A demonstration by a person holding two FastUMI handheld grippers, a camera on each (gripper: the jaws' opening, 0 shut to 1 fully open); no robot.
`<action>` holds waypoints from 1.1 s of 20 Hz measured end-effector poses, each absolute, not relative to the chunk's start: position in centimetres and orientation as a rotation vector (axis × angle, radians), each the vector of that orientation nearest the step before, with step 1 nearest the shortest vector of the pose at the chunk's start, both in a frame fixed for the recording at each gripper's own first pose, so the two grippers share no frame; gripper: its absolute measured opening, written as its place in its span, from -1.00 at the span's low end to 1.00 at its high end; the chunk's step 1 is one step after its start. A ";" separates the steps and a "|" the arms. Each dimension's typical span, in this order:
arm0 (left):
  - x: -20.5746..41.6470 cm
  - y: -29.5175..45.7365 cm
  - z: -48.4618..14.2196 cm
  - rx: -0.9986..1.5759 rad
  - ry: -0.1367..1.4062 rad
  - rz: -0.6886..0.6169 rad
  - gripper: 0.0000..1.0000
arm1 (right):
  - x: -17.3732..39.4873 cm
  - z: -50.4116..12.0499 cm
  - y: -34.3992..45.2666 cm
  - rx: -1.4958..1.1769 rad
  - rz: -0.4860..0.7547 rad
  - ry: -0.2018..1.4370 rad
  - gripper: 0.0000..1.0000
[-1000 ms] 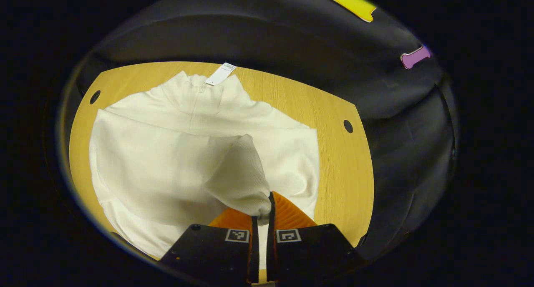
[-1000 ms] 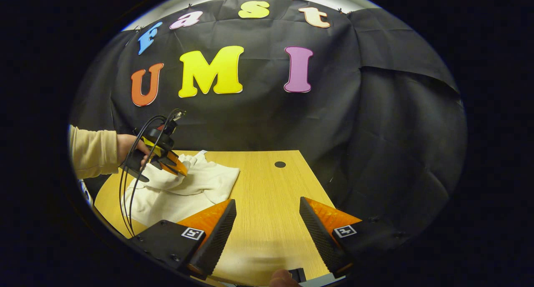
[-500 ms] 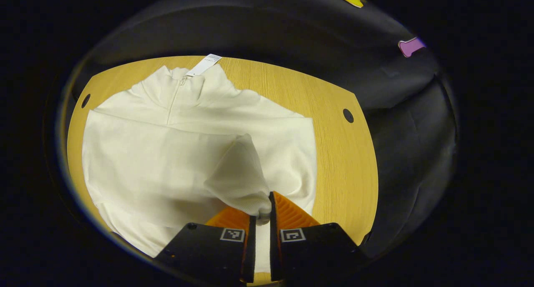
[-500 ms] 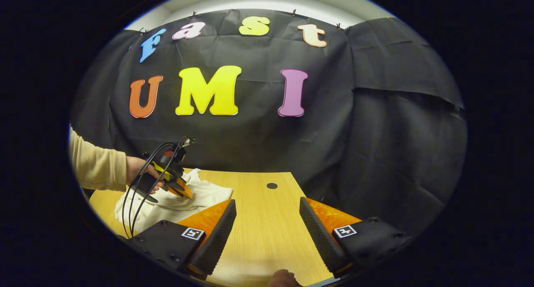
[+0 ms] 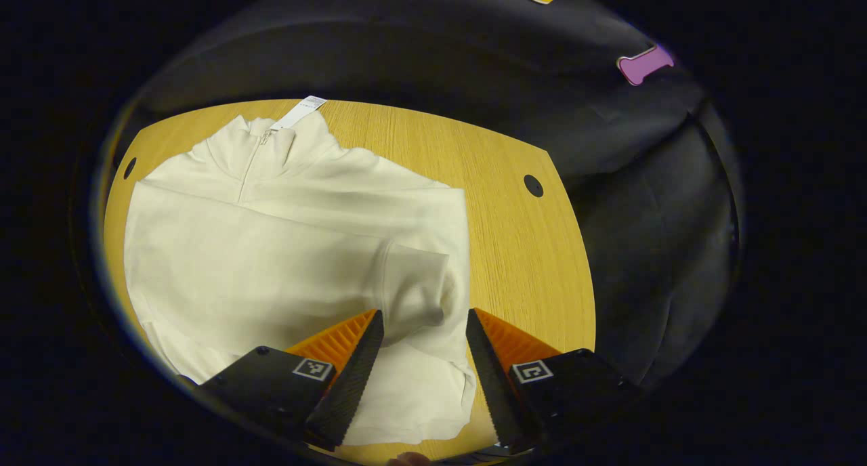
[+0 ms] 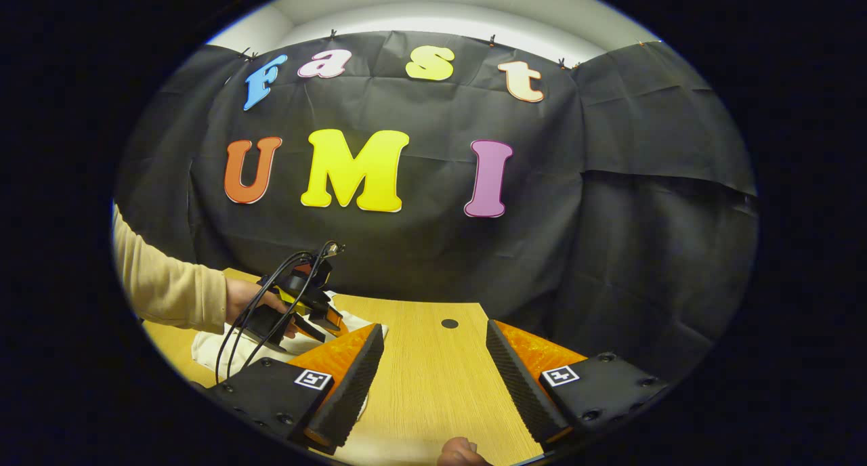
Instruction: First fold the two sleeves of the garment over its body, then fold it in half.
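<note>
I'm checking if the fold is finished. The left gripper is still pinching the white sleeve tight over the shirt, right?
Not quite. In the left gripper view the left gripper is open, its fingers spread apart, and the sleeve lies released between them on the body of the white garment. The sleeve is indeed over the shirt.

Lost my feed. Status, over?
Left claw open over the sleeve cuff, which lies on the white garment. Right claw open above bare table. Nothing blocking.
</note>
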State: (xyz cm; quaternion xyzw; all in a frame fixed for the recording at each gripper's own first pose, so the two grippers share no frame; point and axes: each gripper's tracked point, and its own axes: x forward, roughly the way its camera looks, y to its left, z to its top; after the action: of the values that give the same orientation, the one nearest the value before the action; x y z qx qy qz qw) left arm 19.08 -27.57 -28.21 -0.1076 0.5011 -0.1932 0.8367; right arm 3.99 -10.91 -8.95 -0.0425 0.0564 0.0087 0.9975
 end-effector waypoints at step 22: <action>4.9 -3.7 -16.6 -0.191 0.453 -0.215 0.97 | 5.3 -8.6 5.9 -0.104 0.170 0.052 0.92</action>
State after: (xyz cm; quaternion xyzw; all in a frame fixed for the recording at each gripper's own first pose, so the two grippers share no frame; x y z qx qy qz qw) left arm 4.86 -3.70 -16.57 -0.0942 0.2236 -0.1063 0.9643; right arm 5.27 5.92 -8.60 -0.0517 0.0261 0.0848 0.9947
